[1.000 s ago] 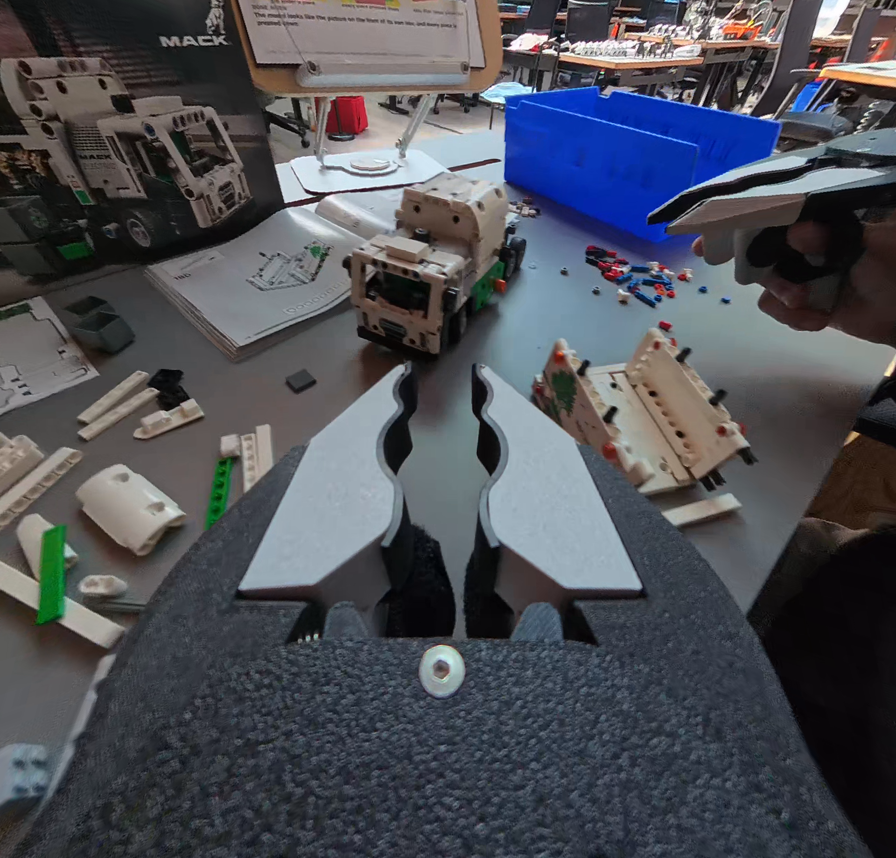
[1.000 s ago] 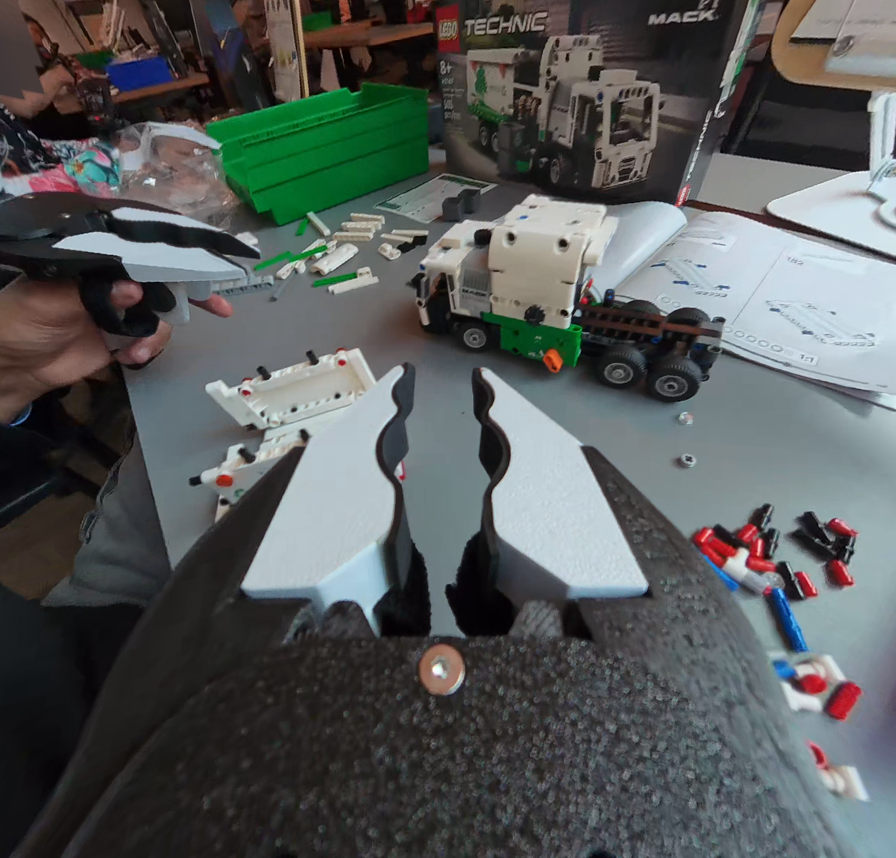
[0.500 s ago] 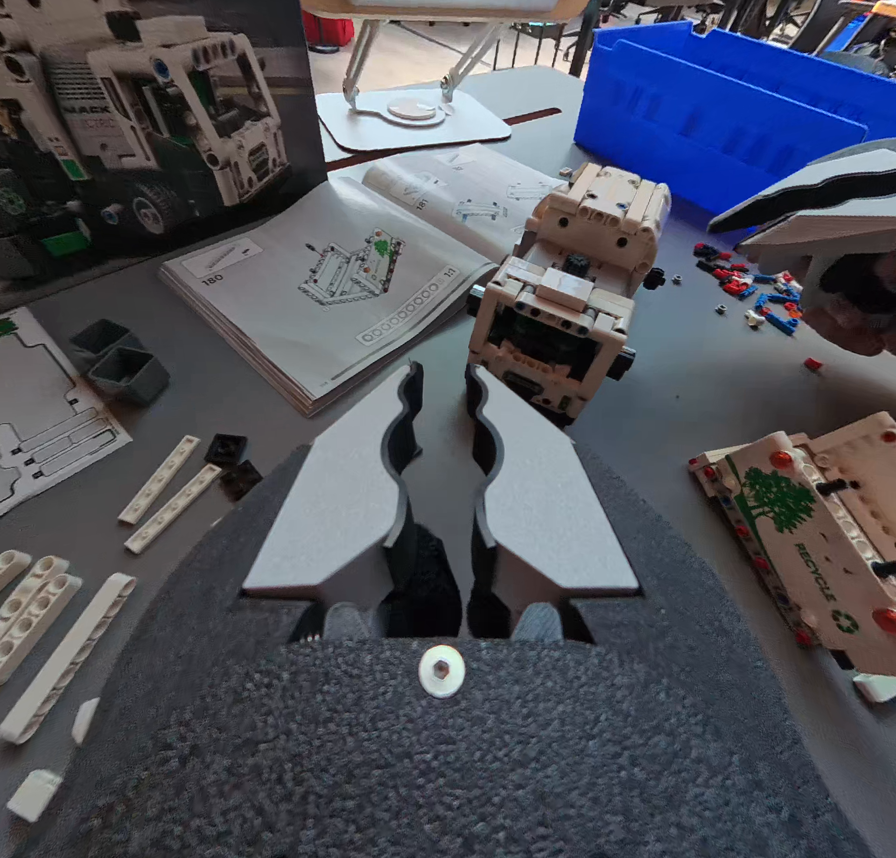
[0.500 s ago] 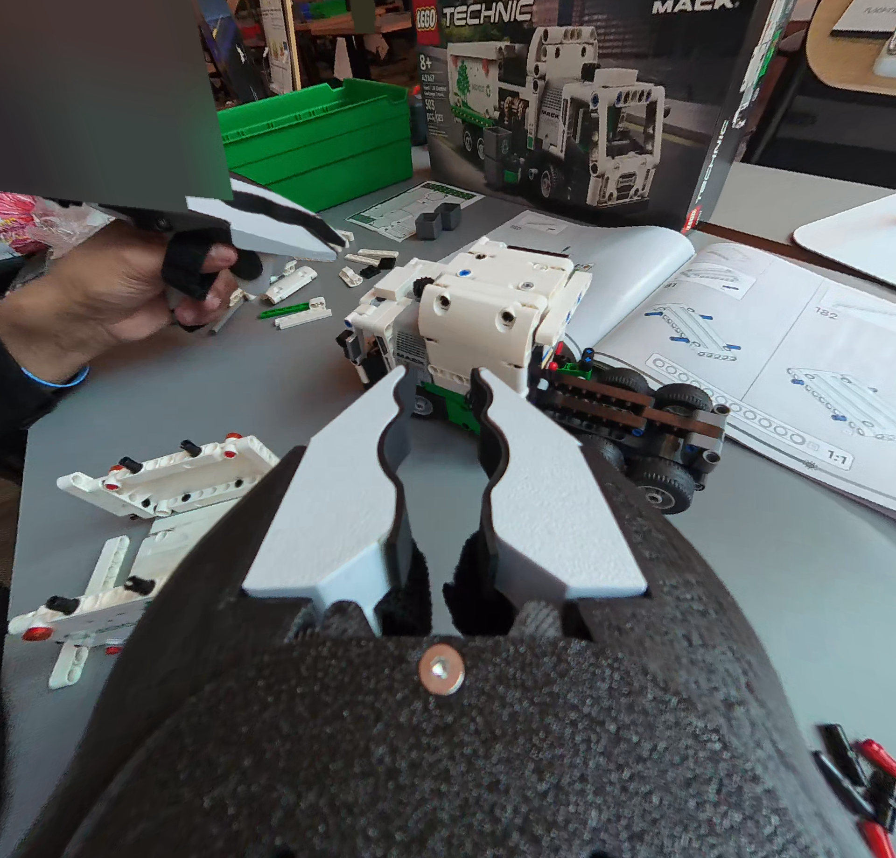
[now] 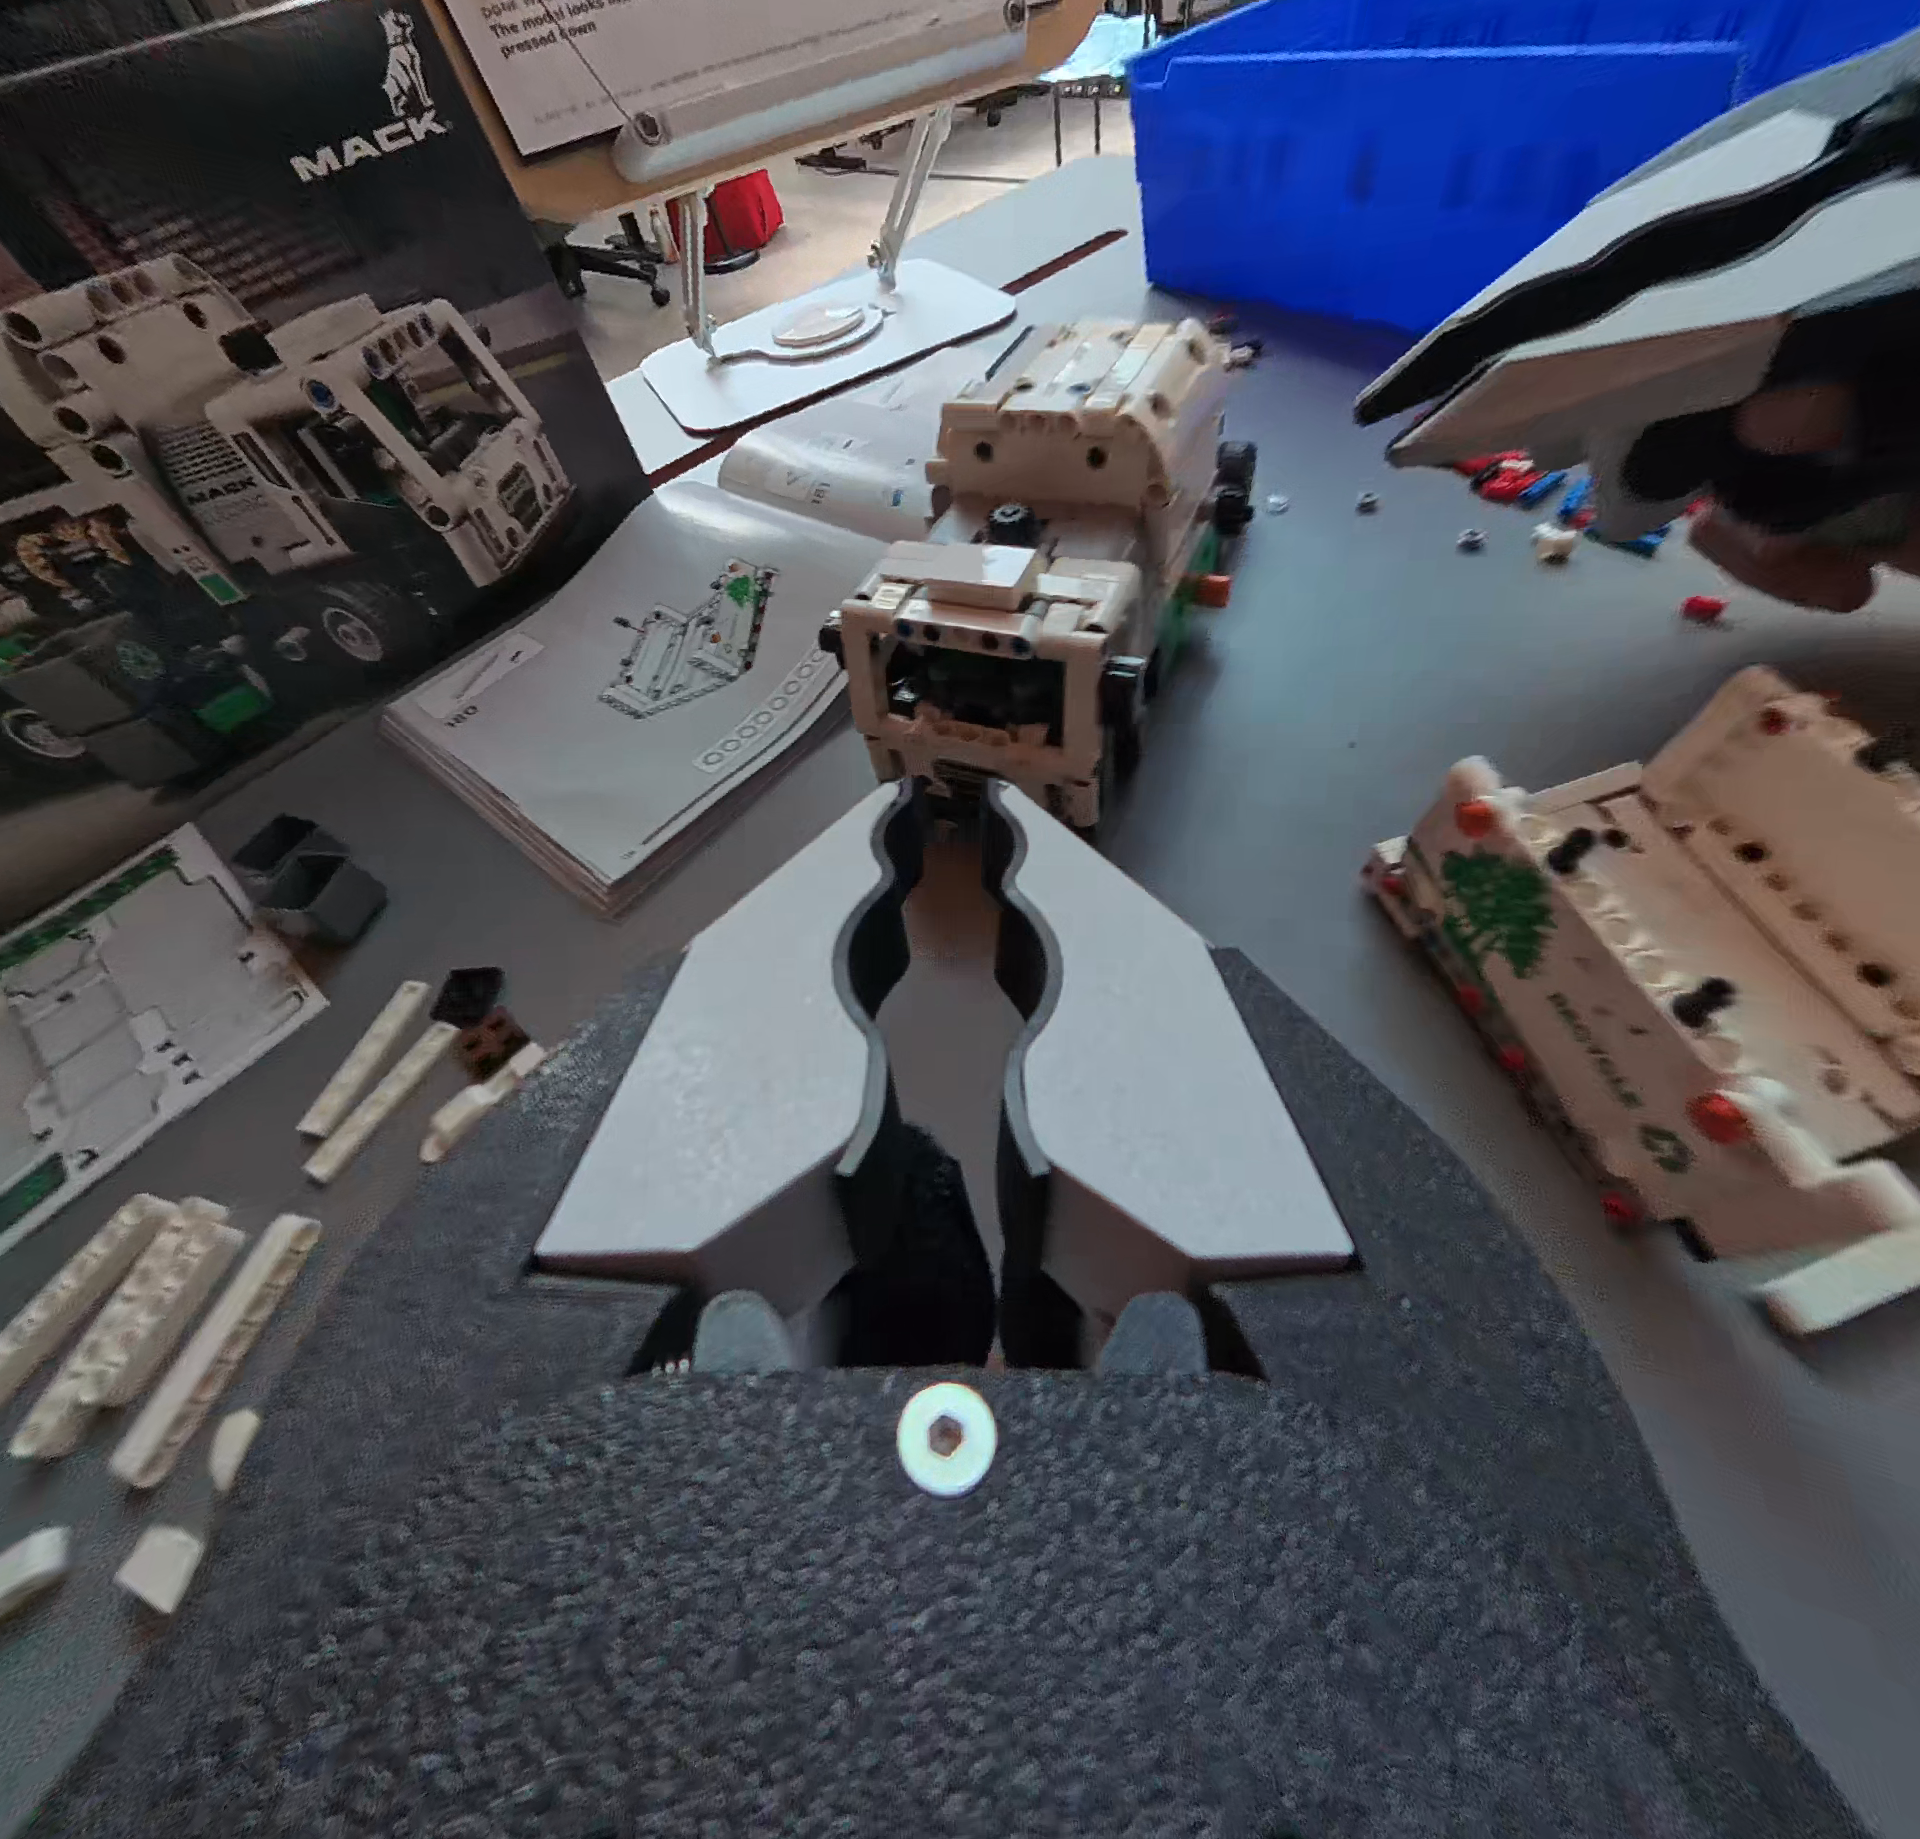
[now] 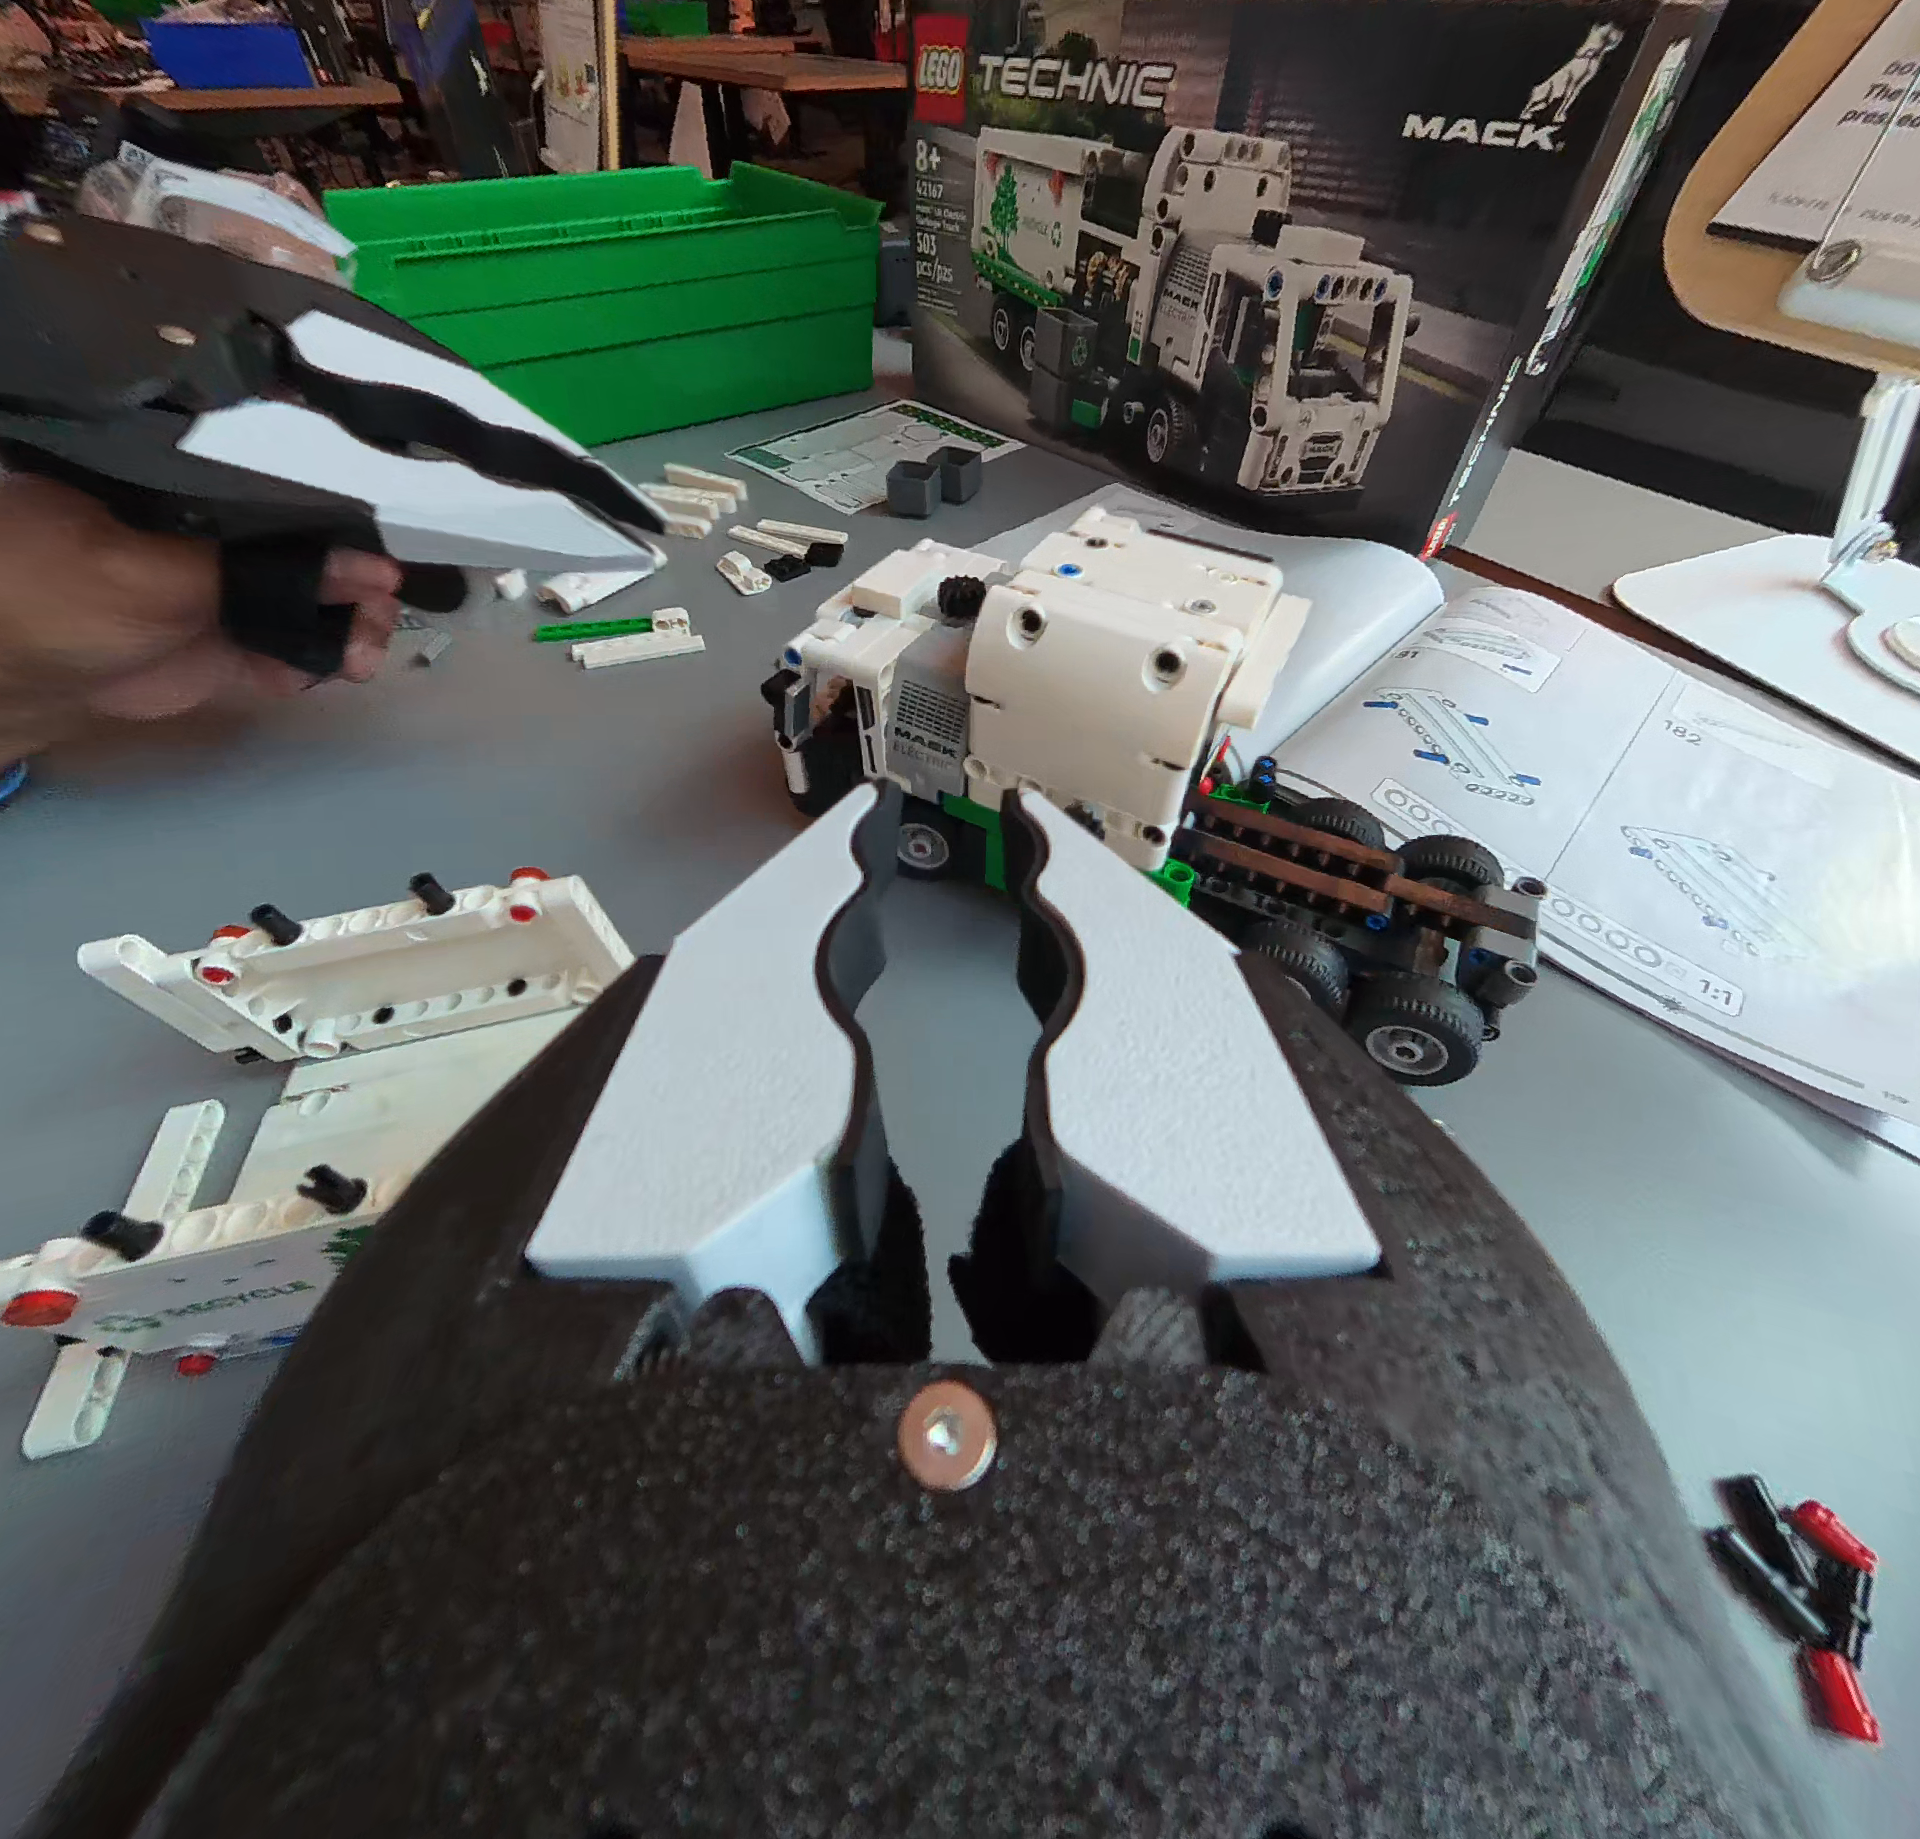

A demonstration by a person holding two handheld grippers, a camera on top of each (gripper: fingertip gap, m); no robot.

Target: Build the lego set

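Two handheld grippers close in on a white-and-green brick-built toy truck [image 6: 1049,709] on the grey table [image 6: 582,781]. Left gripper [image 5: 951,802], jaws slightly parted, noses its front bumper, contact unclear. Right gripper [image 6: 940,802], jaws apart and grasping nothing, sits at its side.

Grey table [image 6: 623,781]: toy truck [image 6: 1049,688], booklet [image 6: 1662,802], loose bricks [image 6: 623,636].

A white toy truck [image 6: 1049,709] built of bricks stands upright on its wheels on the grey table [image 6: 520,802], in the middle of both views. Its cab is boxy and white with a grey grille panel, a green strip low on the side and a black gear on the roof. Behind the cab the dark chassis lies bare on black tyres. In the left wrist view the truck [image 5: 997,646] faces the camera, its open cab front just above centre.
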